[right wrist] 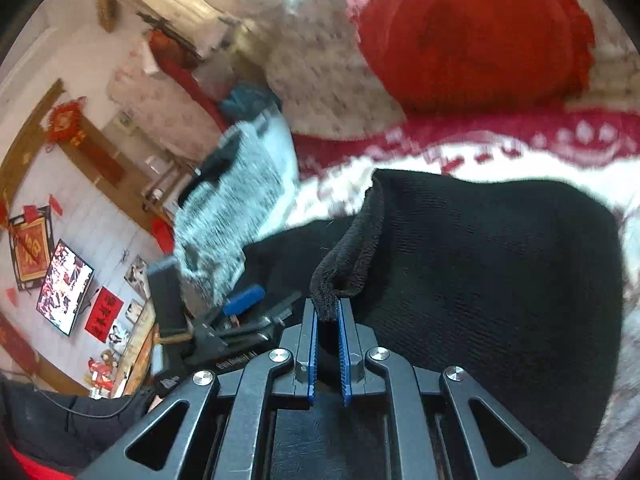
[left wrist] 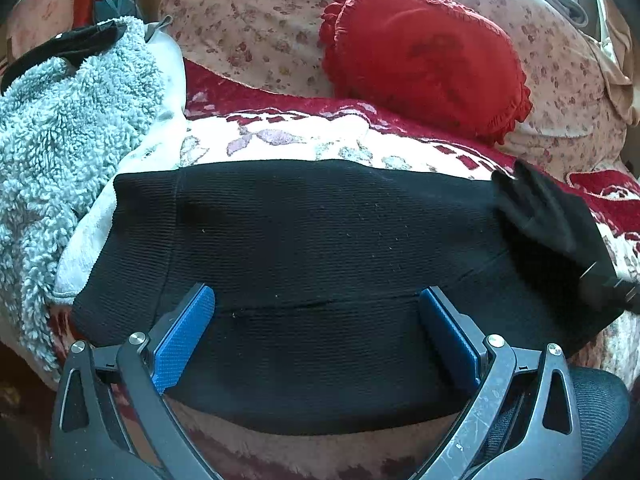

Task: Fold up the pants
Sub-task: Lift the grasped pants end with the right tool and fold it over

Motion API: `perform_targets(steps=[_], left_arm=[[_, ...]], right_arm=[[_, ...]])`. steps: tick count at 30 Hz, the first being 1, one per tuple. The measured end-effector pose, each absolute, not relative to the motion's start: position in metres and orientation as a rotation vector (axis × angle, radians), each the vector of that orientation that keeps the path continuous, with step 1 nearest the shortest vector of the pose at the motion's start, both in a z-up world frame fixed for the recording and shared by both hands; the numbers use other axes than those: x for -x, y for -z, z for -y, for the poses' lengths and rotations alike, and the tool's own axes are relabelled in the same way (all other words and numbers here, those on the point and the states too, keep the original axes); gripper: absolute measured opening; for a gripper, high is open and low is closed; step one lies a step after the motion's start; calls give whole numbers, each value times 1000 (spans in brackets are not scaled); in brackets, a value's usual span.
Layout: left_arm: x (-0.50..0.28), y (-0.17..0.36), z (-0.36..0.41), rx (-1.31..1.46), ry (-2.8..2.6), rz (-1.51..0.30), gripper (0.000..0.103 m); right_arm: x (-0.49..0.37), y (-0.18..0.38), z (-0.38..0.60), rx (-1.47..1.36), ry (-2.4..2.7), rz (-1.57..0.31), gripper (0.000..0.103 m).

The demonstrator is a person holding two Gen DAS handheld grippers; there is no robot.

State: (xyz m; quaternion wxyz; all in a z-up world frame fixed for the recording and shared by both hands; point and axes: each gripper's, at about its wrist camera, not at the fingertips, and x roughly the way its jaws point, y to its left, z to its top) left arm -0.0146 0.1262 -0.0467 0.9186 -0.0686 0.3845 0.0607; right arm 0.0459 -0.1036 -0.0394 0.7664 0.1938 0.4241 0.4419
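Black knit pants lie across the floral bed, already folded into a broad band with a crease along the middle. We judge one more fold remains. Our right gripper pinches a lifted edge of the pants between closed fingers. Our left gripper hovers low over the band, fingers spread wide, holding nothing. Beyond sit a red cushion and grey fleece.

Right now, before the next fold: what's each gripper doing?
Left gripper: open, over the black pants, gripping nothing.
Right gripper: closed on the pants' edge.
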Motion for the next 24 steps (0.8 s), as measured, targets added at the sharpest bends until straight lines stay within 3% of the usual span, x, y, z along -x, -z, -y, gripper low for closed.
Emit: perform_targets(steps=[6, 10, 13, 14, 15, 16, 17, 18, 19, 24], left_arm=[[20, 19, -120, 146, -16, -696, 102], [20, -24, -89, 82, 248, -556, 102], [9, -37, -63, 29, 408, -532, 100], [4, -39, -51, 2, 473, -533, 96], [1, -38, -42, -18, 516, -538, 81], [-7, -36, -29, -46, 565, -560, 54], [-16, -31, -20, -63, 594, -605, 42], [-24, -25, -16, -70, 603, -644, 21], [-37, -14, -13, -82, 573, -702, 14], [-47, 20, -28, -94, 491, -800, 13]], right_arm=[[-51, 55, 107, -485, -993, -1020, 14], [-34, 22, 140, -477, -1010, -842, 14], [-29, 9, 181, -406, -746, -727, 14], [-28, 8, 195, -346, -574, -694, 14], [-28, 9, 205, -335, -486, -678, 14], [-30, 13, 217, -373, -438, -674, 14], [-32, 14, 222, -395, -431, -670, 13], [-33, 15, 222, -393, -424, -665, 12], [-35, 16, 217, -358, -413, -667, 11], [-49, 26, 187, -222, -430, -701, 8]])
